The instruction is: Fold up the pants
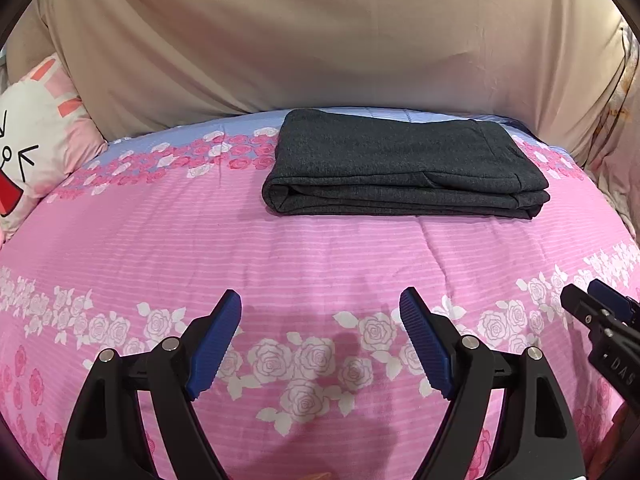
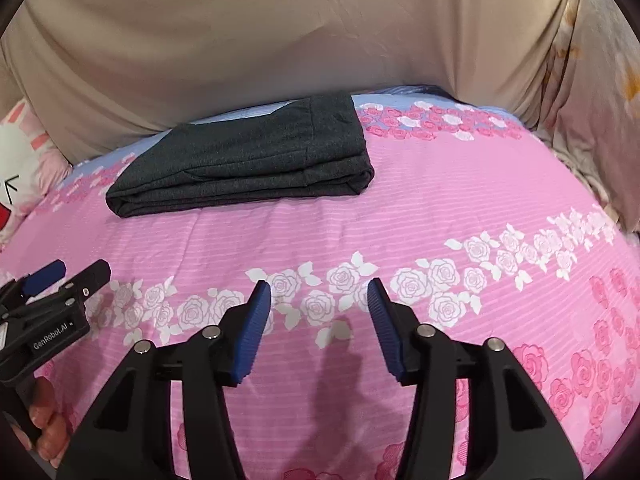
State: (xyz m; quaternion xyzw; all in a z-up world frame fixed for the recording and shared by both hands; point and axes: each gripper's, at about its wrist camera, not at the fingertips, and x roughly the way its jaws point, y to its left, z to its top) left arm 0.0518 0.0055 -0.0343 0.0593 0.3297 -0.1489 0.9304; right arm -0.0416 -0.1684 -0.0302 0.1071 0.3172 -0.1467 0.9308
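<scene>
My left gripper point(image 1: 320, 312) hung over the pink bedspread point(image 1: 320, 256), its blue fingers point(image 1: 216, 344) spread wide with nothing between them but printed roses. My right gripper point(image 2: 320, 304) sat just beside it, fingers point(image 2: 252, 332) apart too, though narrower, and empty. The pants point(image 1: 404, 168) lay ahead of both, well beyond the fingertips, folded into a neat dark grey stack near the far edge of the bed. From my left fingers they sat ahead and slightly right; from my right fingers, ahead and off to the left. Behind them rose a beige cover point(image 1: 320, 40). A rabbit cushion point(image 1: 28, 148) sat far off to the left. A hand point(image 2: 48, 424) gripped the left handle.
</scene>
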